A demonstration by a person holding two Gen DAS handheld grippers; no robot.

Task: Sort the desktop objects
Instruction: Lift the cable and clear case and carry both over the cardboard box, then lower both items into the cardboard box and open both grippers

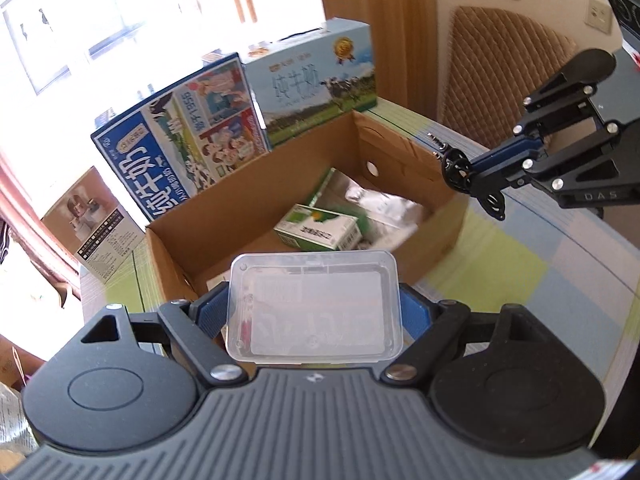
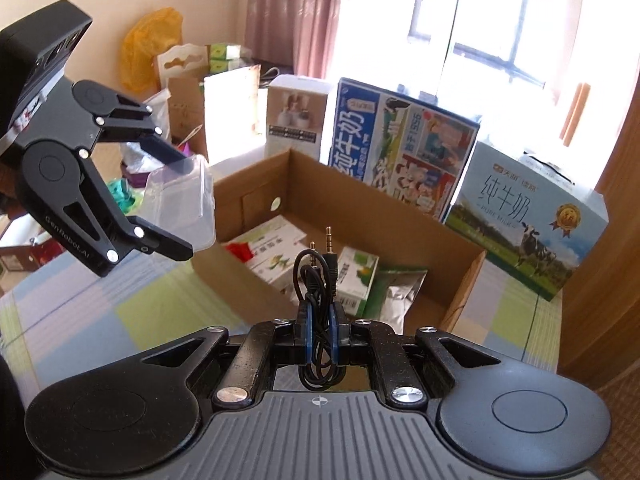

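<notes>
Two grips hold: left gripper [image 1: 314, 312] clamps a light, slippery tub [image 1: 314, 306] sidewise, right gripper [image 2: 320, 320] pinches a limp cable [image 2: 318, 280].

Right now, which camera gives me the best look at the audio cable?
The right wrist view: the coiled black audio cable sits centre frame, pinched in the right gripper, both plugs pointing up. The left wrist view shows the same cable only small and side-on at the right gripper's tip, beside the cardboard box.

A clear plastic box [image 1: 314, 304] and coiled black audio cable [image 2: 318, 280] hang above the cardboard box [image 1: 256, 200].
</notes>
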